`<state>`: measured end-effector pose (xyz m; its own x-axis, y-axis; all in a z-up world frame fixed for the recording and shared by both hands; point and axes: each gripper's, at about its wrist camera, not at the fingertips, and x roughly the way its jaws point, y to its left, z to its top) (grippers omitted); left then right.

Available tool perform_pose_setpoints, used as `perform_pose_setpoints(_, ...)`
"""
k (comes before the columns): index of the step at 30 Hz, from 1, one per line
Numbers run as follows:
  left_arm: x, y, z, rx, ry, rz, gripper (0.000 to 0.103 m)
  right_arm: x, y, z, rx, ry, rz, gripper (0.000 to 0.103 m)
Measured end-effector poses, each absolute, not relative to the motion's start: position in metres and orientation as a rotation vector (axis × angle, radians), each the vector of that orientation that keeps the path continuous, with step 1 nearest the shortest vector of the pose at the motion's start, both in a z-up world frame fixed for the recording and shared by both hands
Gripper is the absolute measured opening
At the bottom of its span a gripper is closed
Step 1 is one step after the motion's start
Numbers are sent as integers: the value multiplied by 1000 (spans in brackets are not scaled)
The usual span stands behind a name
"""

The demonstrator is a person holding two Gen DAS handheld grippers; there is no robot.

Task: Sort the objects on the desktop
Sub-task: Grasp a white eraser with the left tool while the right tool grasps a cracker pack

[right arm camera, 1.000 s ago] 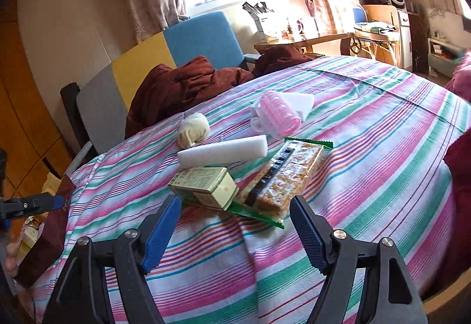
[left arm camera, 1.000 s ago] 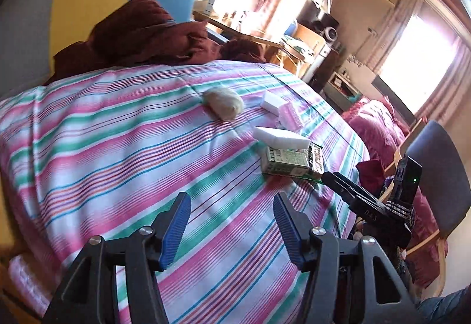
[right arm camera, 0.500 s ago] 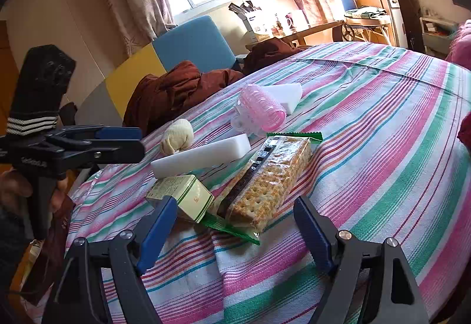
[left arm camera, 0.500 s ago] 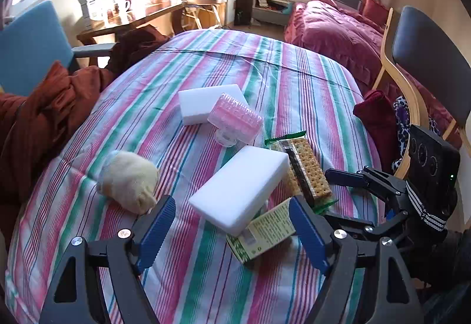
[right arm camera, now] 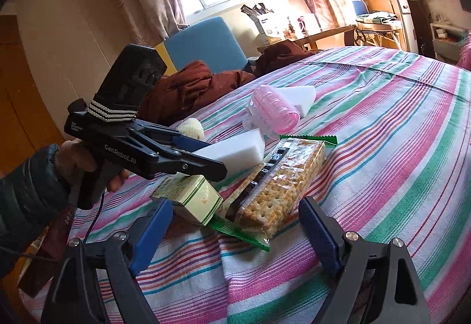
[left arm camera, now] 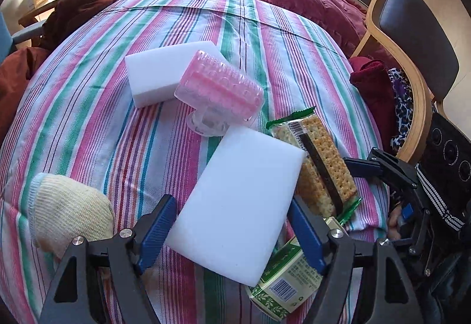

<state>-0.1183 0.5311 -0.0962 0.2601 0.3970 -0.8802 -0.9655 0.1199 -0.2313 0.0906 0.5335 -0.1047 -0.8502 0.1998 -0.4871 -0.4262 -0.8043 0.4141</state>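
On the striped tablecloth [left arm camera: 88,106], sorting had barely begun: the sponge [left arm camera: 238,206], cracker pack [left arm camera: 321,168], green box [right arm camera: 191,197], pink brush [left arm camera: 220,91] and sock ball [left arm camera: 67,212] all lay unsorted in one cluster. Compared with one second before, the left gripper [left arm camera: 232,227] had swung in and closed the gap, its spread jaws now bracketing the sponge without pinching it, while the right gripper [right arm camera: 232,224] had edged closer to the cracker pack, also spread and empty.

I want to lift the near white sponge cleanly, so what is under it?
The white sponge rests partly on the green box and overlaps the cracker pack. Whatever lies beneath its middle is hidden. The open left tool straddles it.
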Motion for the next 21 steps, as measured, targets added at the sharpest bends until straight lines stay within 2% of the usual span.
perform_pose_setpoints(3, -121, 528, -96, -974, 747, 1216, 72, 90, 533, -105, -619, 743, 2626, 89)
perform_pose_setpoints(11, -139, 486, -92, -1051, 726, 1441, 72, 89, 534, -104, -638, 748, 2617, 89)
perform_pose_setpoints(21, -130, 379, -93, -1171, 659, 1658, 72, 92, 558, -95, -650, 979, 2537, 89)
